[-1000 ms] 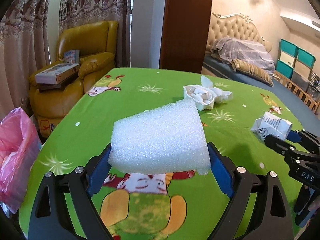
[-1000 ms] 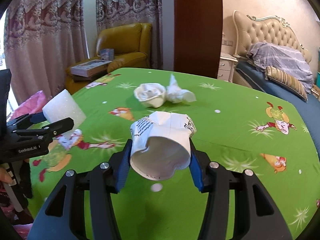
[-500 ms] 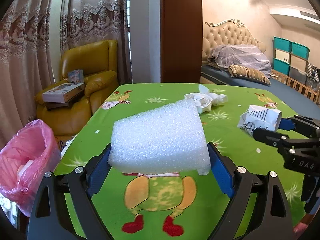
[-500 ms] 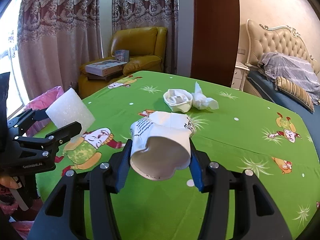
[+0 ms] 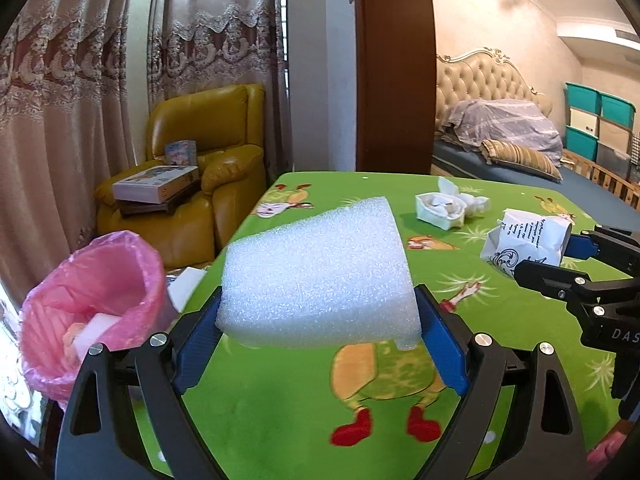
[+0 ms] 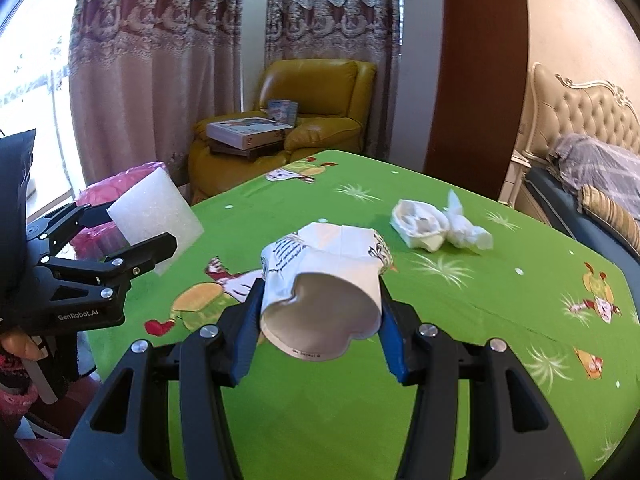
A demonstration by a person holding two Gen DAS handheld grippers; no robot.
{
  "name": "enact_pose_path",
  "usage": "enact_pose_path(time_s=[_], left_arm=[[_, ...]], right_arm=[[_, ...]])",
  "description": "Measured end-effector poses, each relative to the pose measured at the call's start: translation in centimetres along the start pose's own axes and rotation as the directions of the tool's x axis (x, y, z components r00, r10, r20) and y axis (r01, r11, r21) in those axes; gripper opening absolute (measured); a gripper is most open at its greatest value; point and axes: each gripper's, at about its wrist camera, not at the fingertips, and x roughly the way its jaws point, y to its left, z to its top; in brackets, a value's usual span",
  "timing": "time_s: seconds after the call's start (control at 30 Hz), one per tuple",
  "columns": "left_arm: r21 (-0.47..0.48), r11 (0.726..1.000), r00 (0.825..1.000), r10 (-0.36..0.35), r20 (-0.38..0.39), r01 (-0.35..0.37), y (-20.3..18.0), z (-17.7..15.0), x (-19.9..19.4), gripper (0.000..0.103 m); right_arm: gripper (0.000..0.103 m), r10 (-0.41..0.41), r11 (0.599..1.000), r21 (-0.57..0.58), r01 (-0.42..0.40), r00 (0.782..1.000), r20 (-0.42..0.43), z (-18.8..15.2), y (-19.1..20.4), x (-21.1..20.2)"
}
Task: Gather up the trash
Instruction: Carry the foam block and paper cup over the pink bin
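Observation:
My left gripper is shut on a white foam block, held above the green cartoon tablecloth. The same foam block shows at the left of the right wrist view. My right gripper is shut on a crumpled printed paper cup, open end toward the camera; that paper cup appears at the right of the left wrist view. A bin lined with a pink bag stands beside the table's left edge, trash inside. A squashed white cup and tissue lie on the far part of the table.
A yellow armchair with a boxed game and books stands behind the bin. Curtains hang on the left, a brown door panel behind the table, a bed at the right. A hand grips the left tool's handle.
Both grippers have drawn back and swung left with their loads. The pink bin has come further into the left wrist view. The grips have not changed.

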Motion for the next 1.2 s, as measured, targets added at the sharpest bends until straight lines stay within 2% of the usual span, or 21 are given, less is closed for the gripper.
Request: enact_pose_path(time_s=[0.33,0.67,0.93,1.2], left_arm=[[-0.026,0.997,0.997,0.072,0.026,-0.072,4.3,-0.1,-1.9,0.085],[-0.077,0.981,0.983,0.179,0.037,-0.176,10.3,0.0,-3.7,0.085],[-0.125,0.959,0.966,0.259,0.02,-0.255,15.3,-0.5,-4.4,0.085],[-0.19,0.94,0.959,0.284,-0.024,-0.283,22.2,-1.2,-4.0,0.085]], right_arm=[[0.051,0.06,0.995,-0.08,-0.06,0.998,-0.004,2.3,3.6,1.8],[0.051,0.151,0.972,-0.186,-0.147,0.989,0.006,5.5,9.6,3.8],[0.051,0.227,0.944,-0.243,-0.221,0.974,0.0,8.4,14.0,6.5],[0.051,0.294,0.916,-0.282,-0.287,0.956,-0.017,11.0,17.9,9.5]])
